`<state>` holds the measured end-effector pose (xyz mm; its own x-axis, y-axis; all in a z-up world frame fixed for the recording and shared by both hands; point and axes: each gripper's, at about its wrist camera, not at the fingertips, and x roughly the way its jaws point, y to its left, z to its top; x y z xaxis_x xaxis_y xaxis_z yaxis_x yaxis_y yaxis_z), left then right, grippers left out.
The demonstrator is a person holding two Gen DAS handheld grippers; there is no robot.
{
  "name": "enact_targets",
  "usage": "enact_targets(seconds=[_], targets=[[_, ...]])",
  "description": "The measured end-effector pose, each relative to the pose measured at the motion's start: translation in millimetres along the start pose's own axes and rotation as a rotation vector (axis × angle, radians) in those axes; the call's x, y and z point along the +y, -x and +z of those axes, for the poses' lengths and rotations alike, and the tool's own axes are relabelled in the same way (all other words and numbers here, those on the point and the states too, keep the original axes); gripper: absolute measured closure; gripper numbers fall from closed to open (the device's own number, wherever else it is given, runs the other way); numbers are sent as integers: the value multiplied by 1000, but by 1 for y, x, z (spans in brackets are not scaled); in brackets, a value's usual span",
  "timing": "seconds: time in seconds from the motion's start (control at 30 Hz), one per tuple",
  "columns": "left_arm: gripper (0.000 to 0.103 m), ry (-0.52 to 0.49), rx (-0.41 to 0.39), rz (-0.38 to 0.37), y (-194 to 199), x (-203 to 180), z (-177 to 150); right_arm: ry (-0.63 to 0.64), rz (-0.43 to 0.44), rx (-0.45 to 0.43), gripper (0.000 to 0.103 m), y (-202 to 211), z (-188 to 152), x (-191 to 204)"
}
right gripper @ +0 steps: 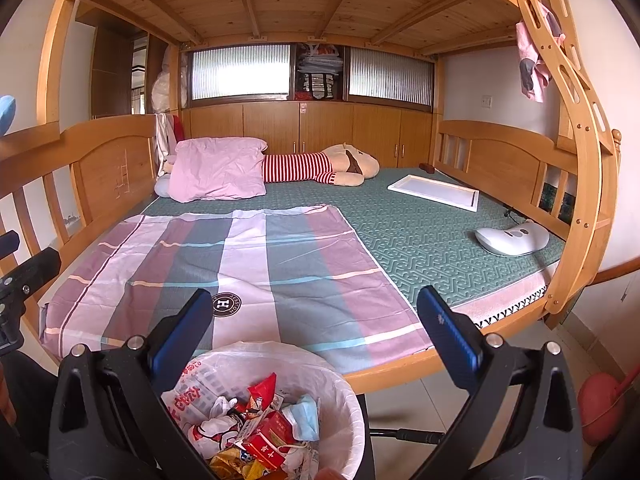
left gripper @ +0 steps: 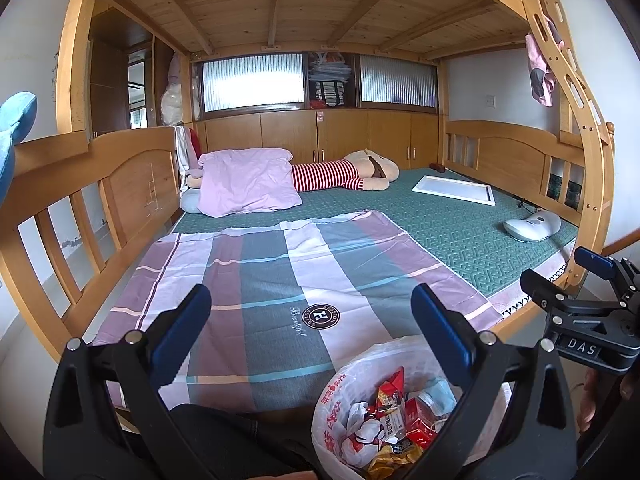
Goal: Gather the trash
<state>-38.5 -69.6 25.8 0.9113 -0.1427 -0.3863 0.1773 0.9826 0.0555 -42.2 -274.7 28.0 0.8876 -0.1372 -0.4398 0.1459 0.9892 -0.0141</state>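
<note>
A bin lined with a white plastic bag (left gripper: 340,392) (right gripper: 320,372) stands on the floor at the foot of the bed. It holds trash (left gripper: 394,424) (right gripper: 260,432): red wrappers, crumpled white paper, a blue face mask. My left gripper (left gripper: 310,320) is open and empty above the bin and the bed's near edge. My right gripper (right gripper: 316,322) is open and empty above the bin. The right gripper's body also shows in the left wrist view (left gripper: 576,304). No loose trash shows on the bed.
A wooden bunk bed holds a striped pink-grey sheet (right gripper: 240,264), a green mat (right gripper: 420,232), a pink pillow (right gripper: 218,170), a striped plush toy (right gripper: 320,166), a white frame (right gripper: 434,192) and a white device (right gripper: 512,238). A red ball (right gripper: 600,408) lies on the floor at right.
</note>
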Motion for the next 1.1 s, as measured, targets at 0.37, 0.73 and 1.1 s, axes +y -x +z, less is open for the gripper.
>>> enact_targets(seconds=[0.37,0.73,1.1], targets=[[4,-1,2,0,-1,0,-1,1,2,2,3,-1,0,1],[4,0,6,-6,-3,-2,-3,6,6,10,3,-6,-2,2],[3,4,13,-10,-4,-3,-6,6,9,16,3,-8,-6,3]])
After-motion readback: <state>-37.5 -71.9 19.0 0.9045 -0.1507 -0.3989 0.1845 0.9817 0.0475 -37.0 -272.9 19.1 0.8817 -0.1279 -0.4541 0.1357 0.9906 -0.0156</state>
